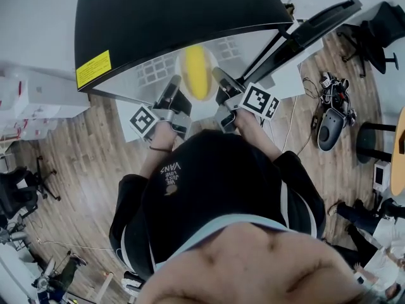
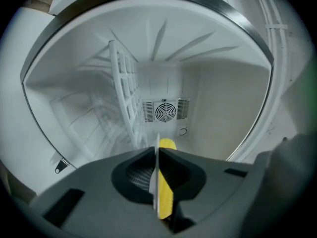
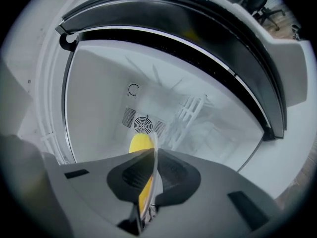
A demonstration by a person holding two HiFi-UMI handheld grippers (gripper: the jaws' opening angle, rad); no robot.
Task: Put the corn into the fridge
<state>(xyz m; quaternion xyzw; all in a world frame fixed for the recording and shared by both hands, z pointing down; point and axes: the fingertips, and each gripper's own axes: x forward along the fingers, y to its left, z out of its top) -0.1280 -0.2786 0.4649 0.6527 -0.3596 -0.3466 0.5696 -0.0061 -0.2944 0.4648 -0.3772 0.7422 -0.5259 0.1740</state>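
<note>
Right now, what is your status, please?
Left hand-held gripper and right hand-held gripper shut on plate. Corn on it, at fridge opening. No obstruction seen.

Corn (image 1: 195,72) blurred overhead; mostly hidden in both gripper views

The fridge (image 1: 177,18) has a glossy black shell with a shiny, metal-looking rim, while its inside walls are smooth white plastic, as is the moulded rack (image 2: 124,88) at the far left. The left gripper (image 2: 157,151) and right gripper (image 3: 153,155) are matt grey plastic with ribbed dark pads, clamped on a thin, smooth pale plate (image 2: 155,175) bearing finely pebbled yellow corn (image 1: 196,71). The floor (image 1: 76,163) is grained wood planking.
</note>
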